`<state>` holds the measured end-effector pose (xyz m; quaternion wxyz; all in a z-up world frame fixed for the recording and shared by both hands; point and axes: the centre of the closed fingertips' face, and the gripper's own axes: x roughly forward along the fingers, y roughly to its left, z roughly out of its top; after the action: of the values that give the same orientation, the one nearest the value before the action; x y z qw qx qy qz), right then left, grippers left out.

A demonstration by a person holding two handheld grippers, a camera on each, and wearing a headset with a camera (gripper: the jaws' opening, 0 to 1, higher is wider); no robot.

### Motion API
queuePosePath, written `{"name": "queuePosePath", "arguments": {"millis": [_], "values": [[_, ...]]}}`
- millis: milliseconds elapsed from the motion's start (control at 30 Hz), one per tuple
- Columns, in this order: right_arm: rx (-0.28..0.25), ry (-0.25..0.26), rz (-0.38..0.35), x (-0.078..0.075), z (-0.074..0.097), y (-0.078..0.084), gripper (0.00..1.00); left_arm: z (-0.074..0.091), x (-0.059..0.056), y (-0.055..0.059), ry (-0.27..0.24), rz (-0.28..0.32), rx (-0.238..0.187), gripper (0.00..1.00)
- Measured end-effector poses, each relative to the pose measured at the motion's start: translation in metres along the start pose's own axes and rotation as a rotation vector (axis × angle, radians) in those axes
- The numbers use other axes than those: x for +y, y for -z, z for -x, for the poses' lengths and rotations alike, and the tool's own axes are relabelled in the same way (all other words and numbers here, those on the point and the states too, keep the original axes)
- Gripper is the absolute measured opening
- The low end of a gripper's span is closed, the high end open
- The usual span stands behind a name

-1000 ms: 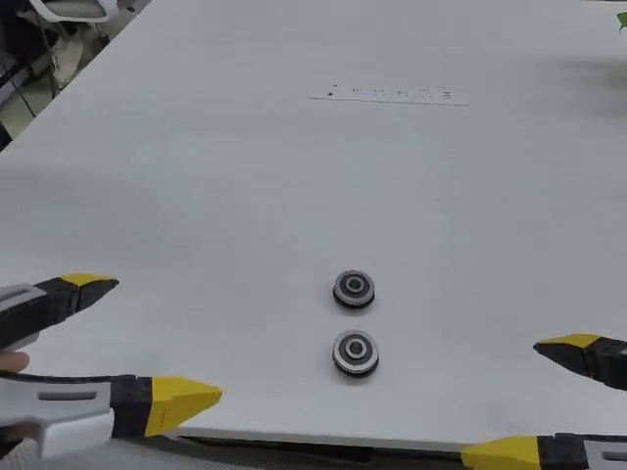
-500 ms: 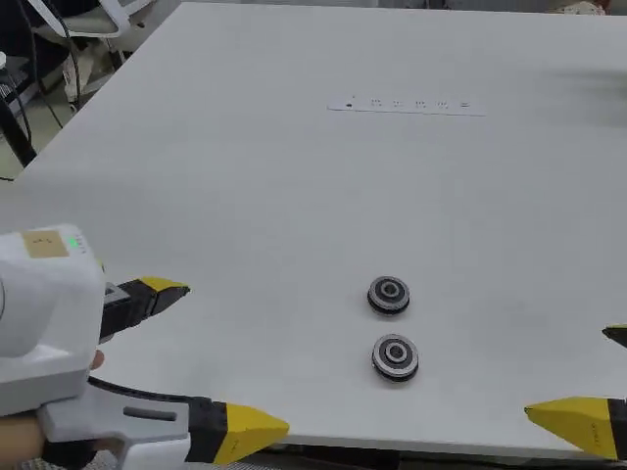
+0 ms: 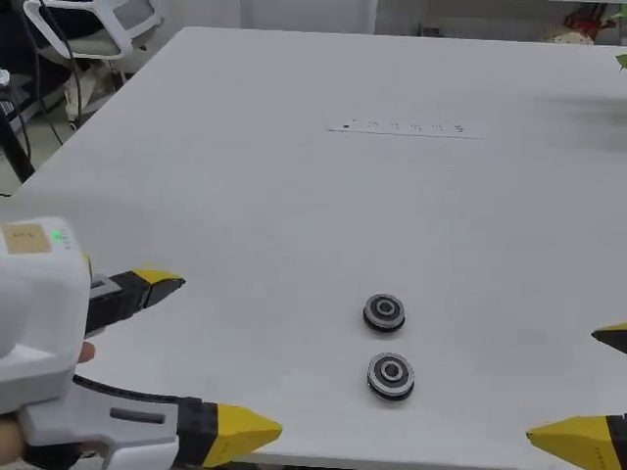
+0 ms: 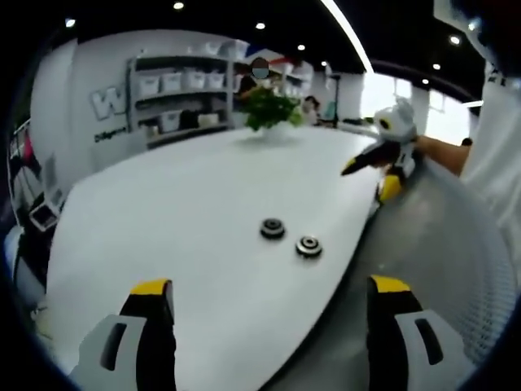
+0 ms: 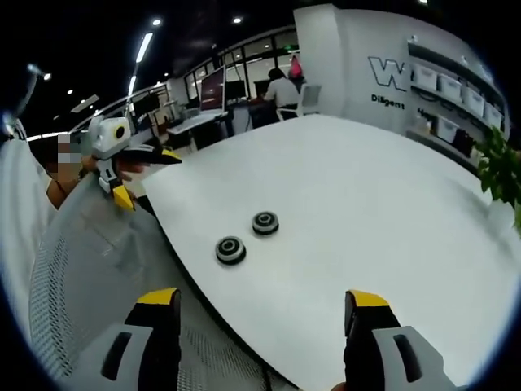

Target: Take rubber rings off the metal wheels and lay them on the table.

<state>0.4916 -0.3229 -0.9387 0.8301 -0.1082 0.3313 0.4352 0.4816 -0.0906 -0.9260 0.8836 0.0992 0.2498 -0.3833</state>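
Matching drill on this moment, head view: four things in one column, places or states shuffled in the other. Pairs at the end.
Column one
1. left gripper
2. right gripper
3. office chair
4. printed strip

Column two
a. flat on the table, well beyond the far wheel
b. open, at the table's near edge, right of the near wheel
c. off the table's far left corner
d. open, at the table's near edge, left of the near wheel

Pairs: 1-d, 2-b, 3-c, 4-a
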Motion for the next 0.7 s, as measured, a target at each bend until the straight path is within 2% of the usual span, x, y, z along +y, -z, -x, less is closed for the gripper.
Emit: {"name": "queuePosePath", "arguments": {"millis": [267,400,500,633,700], "values": [[-0.045,0.01,0.069,-0.014,0.0,-0.031,0.81,0.006,0.011,-0.02,-0.015,-0.051,-0.012,1.0],[-0.078,0.012,0.107,-0.018,0.0,-0.052,0.81,0.005,0.014,-0.039,-0.008,-0.106,-0.023,1.0],[-0.112,-0.006,0.135,-0.016,-0.003,-0.074,0.8,0.001,0.014,-0.056,0.007,-0.159,-0.039,1.0],[-0.138,-0.028,0.176,-0.014,-0.013,-0.096,0.8,-0.013,0.014,-0.079,0.039,-0.212,-0.06,1.0],[-0.155,-0.043,0.19,-0.012,-0.02,-0.107,0.8,-0.02,0.011,-0.093,0.075,-0.22,-0.093,1.0]]}}
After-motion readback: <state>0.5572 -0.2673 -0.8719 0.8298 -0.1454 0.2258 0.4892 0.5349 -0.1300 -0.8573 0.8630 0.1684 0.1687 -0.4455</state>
